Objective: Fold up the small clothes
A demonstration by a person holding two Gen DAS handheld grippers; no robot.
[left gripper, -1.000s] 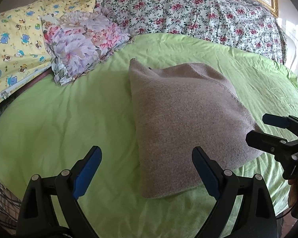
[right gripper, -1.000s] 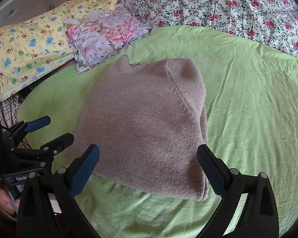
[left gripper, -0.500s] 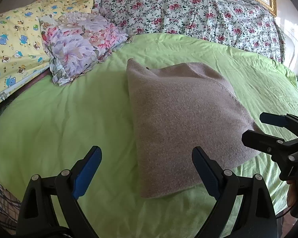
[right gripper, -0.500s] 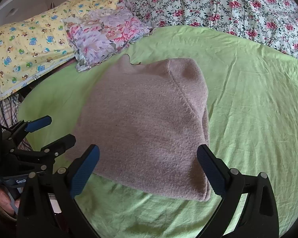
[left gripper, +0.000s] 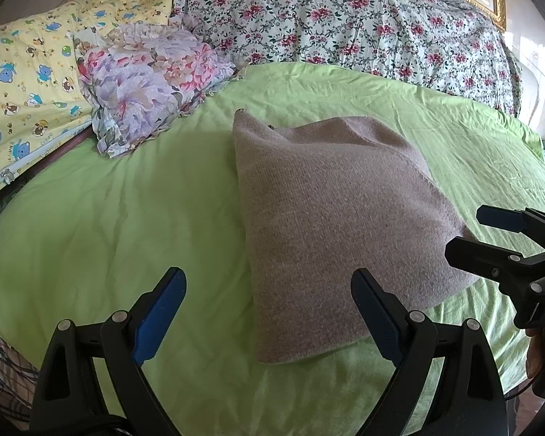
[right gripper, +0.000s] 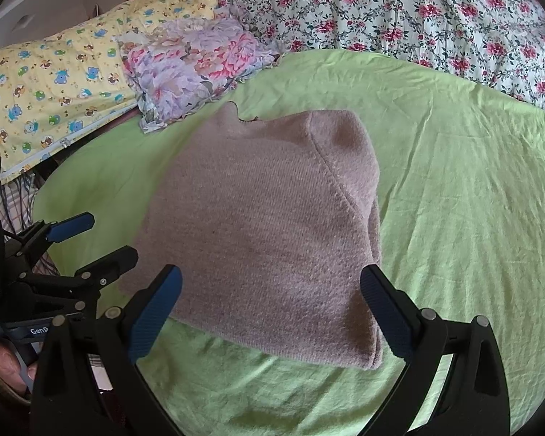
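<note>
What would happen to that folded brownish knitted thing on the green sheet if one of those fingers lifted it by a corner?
The knitted garment would probably flop and unfold, since it is soft layered fabric that sags at its edges. It looks light for its bulk. Its fuzzy knit likely grips the green sheet, so a push would bunch it rather than slide it.

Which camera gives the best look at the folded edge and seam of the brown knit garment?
The right wrist view. There the knit garment fills the middle, and its seam and thick doubled right edge show plainly. The left wrist view shows the same garment as a flat face; the right gripper covers its far corner.
</note>
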